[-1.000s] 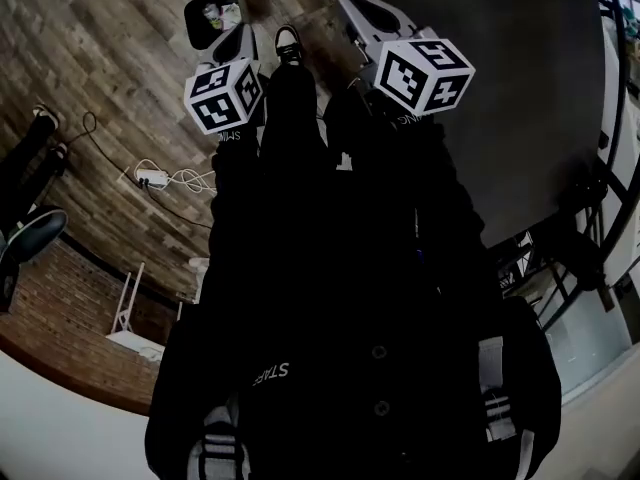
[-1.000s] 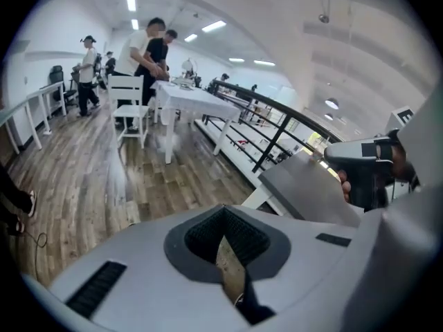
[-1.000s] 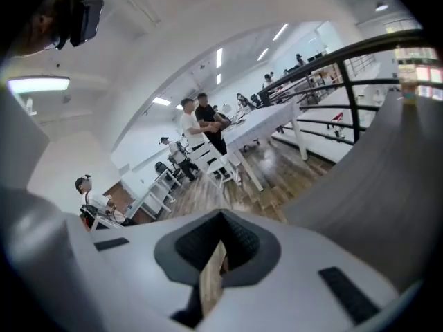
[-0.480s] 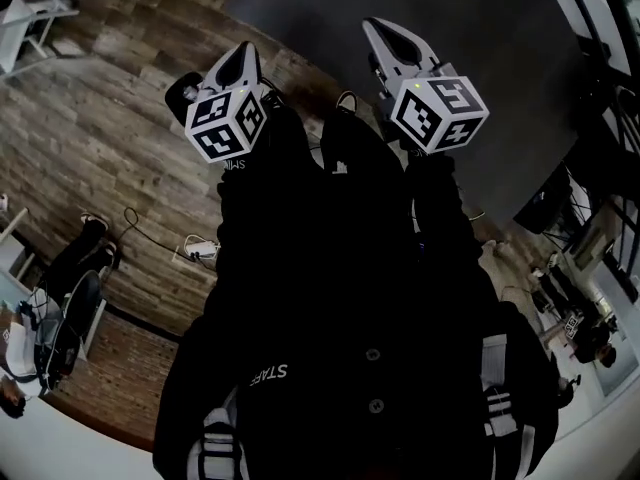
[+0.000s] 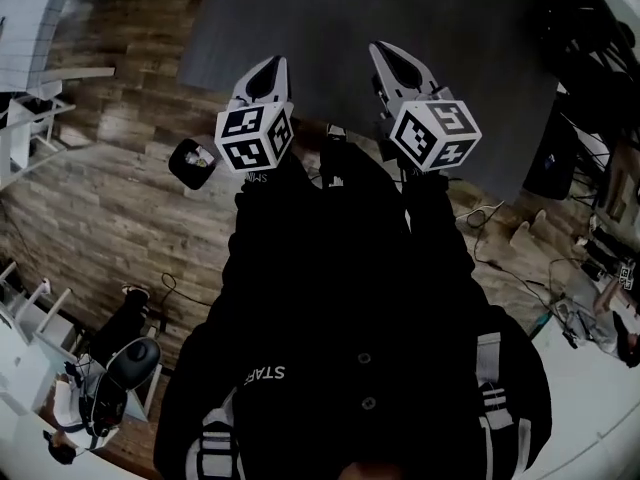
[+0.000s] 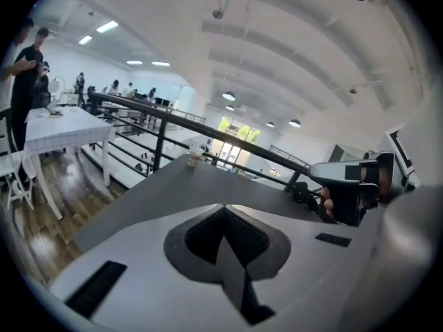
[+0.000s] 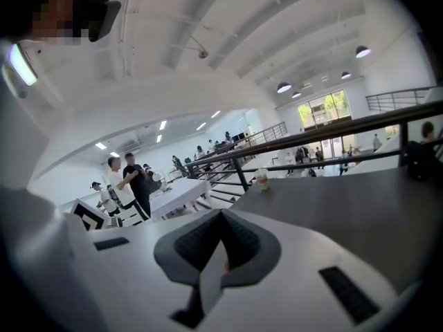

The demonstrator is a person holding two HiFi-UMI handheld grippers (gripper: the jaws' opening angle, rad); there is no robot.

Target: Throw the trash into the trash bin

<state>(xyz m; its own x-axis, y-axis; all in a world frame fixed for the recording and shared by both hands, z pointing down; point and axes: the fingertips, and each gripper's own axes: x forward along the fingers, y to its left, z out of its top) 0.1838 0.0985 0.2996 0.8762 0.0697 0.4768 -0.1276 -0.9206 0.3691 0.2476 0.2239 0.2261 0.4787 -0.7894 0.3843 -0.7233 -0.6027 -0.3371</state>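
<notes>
My left gripper (image 5: 268, 68) and right gripper (image 5: 392, 56) are held side by side over the near edge of a dark grey table (image 5: 350, 28). Both are shut and hold nothing. In the left gripper view the shut jaws (image 6: 223, 209) point across the tabletop at a small cup (image 6: 194, 156) standing at the far edge. That cup (image 7: 262, 179) also shows beyond the shut right gripper (image 7: 221, 214) in the right gripper view. The black trash bin (image 5: 192, 163) stands on the wooden floor, left of and behind the left gripper.
A black railing (image 6: 163, 126) runs behind the table. White tables (image 6: 66, 126) with people beside them stand to the left. Cables (image 5: 490, 218) lie on the floor at the right, and a chair (image 5: 125, 363) stands at the lower left.
Both grippers have swung away from the floor and risen over the grey table. The trash bin, ahead of the left gripper before, now lies to its left and behind.
</notes>
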